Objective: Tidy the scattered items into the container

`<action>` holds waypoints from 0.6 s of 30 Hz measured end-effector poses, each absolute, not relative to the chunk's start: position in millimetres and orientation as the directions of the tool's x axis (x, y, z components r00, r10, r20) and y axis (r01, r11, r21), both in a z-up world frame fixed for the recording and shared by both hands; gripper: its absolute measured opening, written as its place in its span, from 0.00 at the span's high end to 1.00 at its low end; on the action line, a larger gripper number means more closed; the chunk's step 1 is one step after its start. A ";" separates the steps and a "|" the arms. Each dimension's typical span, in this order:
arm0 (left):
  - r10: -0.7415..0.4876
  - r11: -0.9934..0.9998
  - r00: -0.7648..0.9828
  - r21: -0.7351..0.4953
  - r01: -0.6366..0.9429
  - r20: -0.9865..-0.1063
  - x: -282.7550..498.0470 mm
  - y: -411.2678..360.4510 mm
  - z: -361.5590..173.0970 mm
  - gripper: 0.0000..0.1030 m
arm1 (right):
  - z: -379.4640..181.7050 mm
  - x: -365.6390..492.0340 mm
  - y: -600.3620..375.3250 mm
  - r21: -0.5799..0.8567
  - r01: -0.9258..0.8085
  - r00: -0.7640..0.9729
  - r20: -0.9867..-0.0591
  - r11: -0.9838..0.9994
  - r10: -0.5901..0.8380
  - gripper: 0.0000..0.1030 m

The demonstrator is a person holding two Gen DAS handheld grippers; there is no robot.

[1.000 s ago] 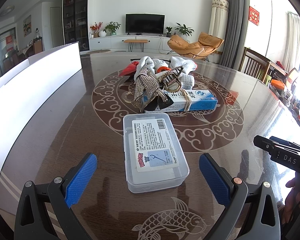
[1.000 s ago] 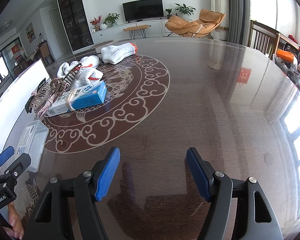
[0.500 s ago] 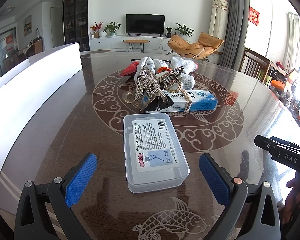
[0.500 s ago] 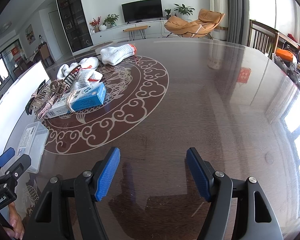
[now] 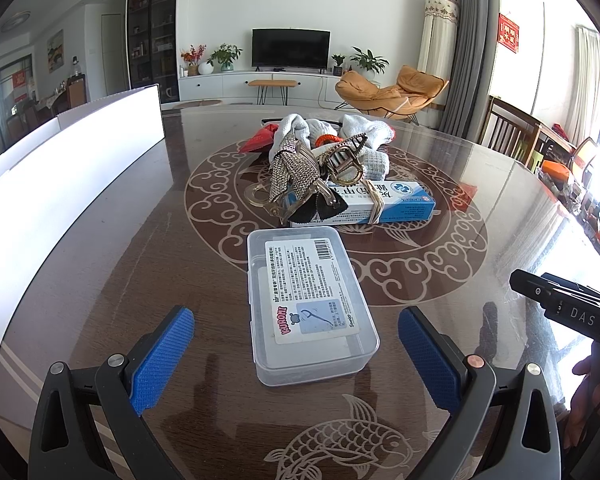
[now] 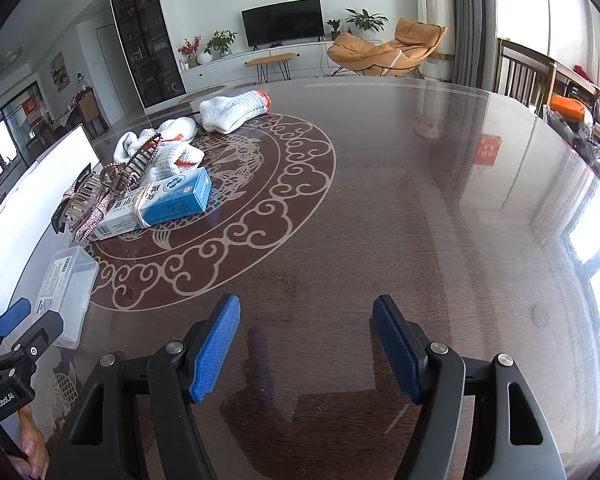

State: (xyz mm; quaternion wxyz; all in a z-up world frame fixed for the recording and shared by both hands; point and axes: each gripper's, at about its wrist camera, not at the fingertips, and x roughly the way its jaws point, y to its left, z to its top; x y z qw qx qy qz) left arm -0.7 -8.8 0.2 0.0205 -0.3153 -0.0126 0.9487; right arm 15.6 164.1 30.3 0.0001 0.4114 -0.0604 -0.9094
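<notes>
A clear plastic box with a printed label lies on the dark table, its near end between the blue pads of my open left gripper. Behind it sits a blue and white carton with a rubber band around it, then hair claws and white gloves in a heap. The right wrist view shows the same carton, the hair claws, the gloves and the plastic box at far left. My right gripper hangs open over bare table, well right of them.
A long white container wall runs along the table's left side. The round table has a pale dragon and cloud pattern. Chairs stand at its far right edge. A hand holds the right gripper's body at the left wrist view's right edge.
The right wrist view has swung slightly, so the items sit a little lower and further right in it. The left gripper and the box look unmoved.
</notes>
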 end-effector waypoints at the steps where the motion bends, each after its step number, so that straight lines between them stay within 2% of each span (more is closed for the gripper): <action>1: 0.047 -0.999 -0.800 -0.037 -0.031 -0.598 -0.7 -8.8 0.2 0.00 | 30.3 15.6 164.1 0.111 -0.050 -0.662 -0.748 -0.993 -0.050 0.32; 18: 0.045 -0.999 -0.802 -0.034 -0.031 -0.595 -0.8 -9.3 0.2 0.00 | 31.4 16.2 165.4 0.113 -0.051 -0.663 -0.747 -0.992 -0.051 0.32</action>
